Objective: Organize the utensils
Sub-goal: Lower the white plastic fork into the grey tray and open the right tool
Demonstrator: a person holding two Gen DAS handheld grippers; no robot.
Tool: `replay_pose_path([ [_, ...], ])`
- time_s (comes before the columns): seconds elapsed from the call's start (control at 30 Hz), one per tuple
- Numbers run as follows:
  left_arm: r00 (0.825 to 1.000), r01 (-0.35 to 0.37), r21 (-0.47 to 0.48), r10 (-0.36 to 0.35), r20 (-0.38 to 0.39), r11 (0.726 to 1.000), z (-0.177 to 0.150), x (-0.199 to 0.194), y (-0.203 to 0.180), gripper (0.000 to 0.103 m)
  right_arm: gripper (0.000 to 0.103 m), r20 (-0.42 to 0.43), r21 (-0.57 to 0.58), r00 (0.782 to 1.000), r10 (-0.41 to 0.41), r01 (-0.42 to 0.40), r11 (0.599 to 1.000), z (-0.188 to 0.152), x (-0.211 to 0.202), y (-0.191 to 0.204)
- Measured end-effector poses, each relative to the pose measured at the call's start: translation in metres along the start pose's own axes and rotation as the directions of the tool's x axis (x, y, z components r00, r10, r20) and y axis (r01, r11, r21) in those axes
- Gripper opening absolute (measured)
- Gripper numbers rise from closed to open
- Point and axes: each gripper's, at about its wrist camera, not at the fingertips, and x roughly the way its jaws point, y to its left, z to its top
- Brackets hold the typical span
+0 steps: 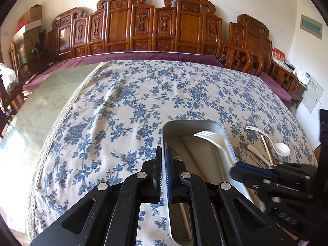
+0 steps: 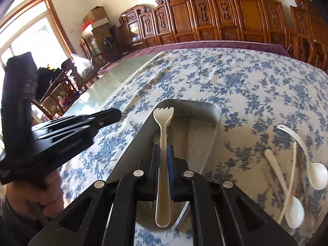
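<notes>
White plastic fork (image 2: pixel 163 143) sits clamped between the right gripper (image 2: pixel 163 153) fingers, tines forward over the metal tray (image 2: pixel 213 123); only the right wrist view shows the handle running back past the pads. The left wrist view shows the left gripper (image 1: pixel 163 160) nearly closed astride the tray's left rim. Two white spoons (image 2: pixel 316 174) lie on the blue floral tablecloth (image 1: pixel 123 102), right of the tray. Carved wooden chairs (image 1: pixel 143 24) line the wall beyond.

White fork (image 2: pixel 163 143) above metal tray (image 2: pixel 207 110); spoons (image 2: pixel 316 174) beside.
</notes>
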Motion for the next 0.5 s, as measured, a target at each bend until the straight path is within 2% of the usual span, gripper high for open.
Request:
replay_pose_path([
  [0.33, 1.000, -0.008, -0.013, 0.008, 0.006, 1.000, 0.002, -0.002, 0.008, 0.003, 0.009, -0.041, 0.099, 0.999, -0.024, 0.028, 0.995, 0.006, 0.038, -0.014],
  [0.5, 1.000, -0.005, -0.007, 0.005, 0.005, 1.000, 0.002, -0.002, 0.005, 0.003, 0.013, -0.043, 0.136, 0.998, 0.046, -0.039, 0.990, 0.006, 0.044, -0.016],
])
